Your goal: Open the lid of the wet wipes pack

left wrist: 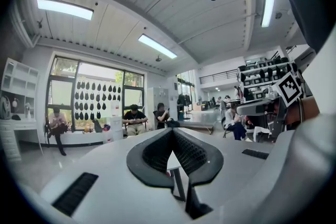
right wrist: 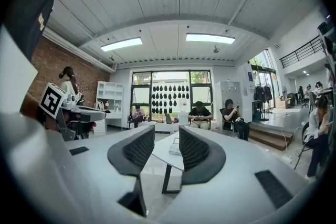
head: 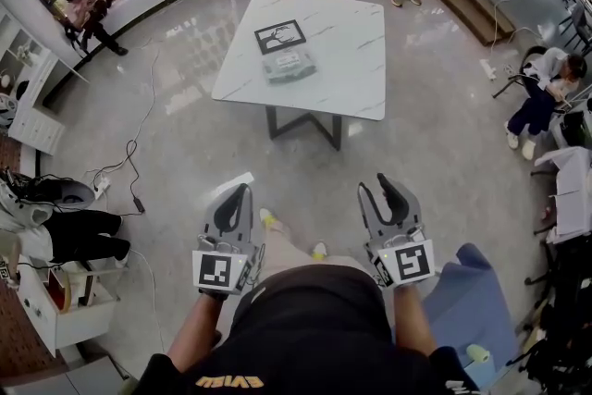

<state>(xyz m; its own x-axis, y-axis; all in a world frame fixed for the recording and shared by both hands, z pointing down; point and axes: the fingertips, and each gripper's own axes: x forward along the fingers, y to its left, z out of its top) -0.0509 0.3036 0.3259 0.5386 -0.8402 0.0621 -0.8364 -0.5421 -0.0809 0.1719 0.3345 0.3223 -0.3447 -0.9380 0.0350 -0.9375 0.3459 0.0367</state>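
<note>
Well ahead of both grippers, on the white table (head: 351,60), lies the wet wipes pack (head: 289,65), just beside a black-and-white card (head: 279,36). Its lid is too small to read.

Left gripper (head: 242,191): jaw tips meet, nothing between them. Right gripper (head: 375,185): jaws stand clearly apart and empty, touching nothing.

Only the head view shows the pack from above. The right gripper view shows it edge-on through the jaw gap, and the left gripper view shows only the table.
</note>
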